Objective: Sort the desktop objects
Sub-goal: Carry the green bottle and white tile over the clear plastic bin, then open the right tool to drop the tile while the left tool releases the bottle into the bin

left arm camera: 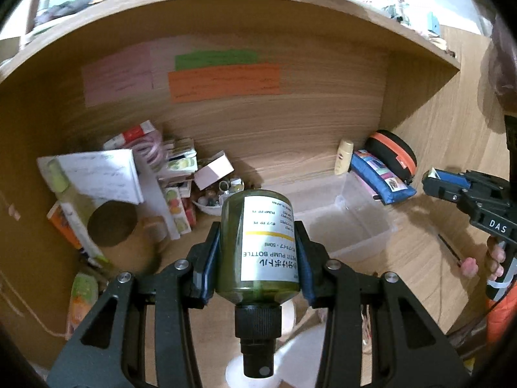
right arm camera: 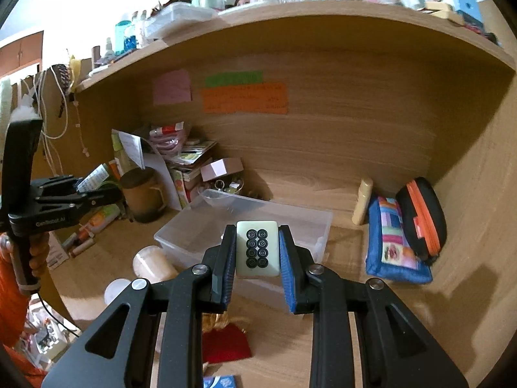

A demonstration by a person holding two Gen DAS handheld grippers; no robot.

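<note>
My left gripper (left arm camera: 258, 236) is shut on a green pump bottle (left arm camera: 258, 245) with a white label, its black pump cap pointing back toward the camera. It hangs above the desk, near the front left of a clear plastic box (left arm camera: 349, 220). My right gripper (right arm camera: 257, 242) is shut on a pale mahjong tile (right arm camera: 257, 248) marked with black circles, held over the near rim of the clear plastic box (right arm camera: 290, 223). The right gripper (left arm camera: 436, 181) also shows at the right edge of the left wrist view. The left gripper (right arm camera: 97, 190) with the bottle appears at the left of the right wrist view.
A heap of papers, boxes and packets (left arm camera: 155, 174) fills the back left corner beside a brown mug (right arm camera: 142, 194). A blue pouch (right arm camera: 391, 242), a black and orange case (right arm camera: 420, 216) and a cream tube (right arm camera: 363, 200) sit at the right. A red cloth (right arm camera: 226, 342) lies near the front.
</note>
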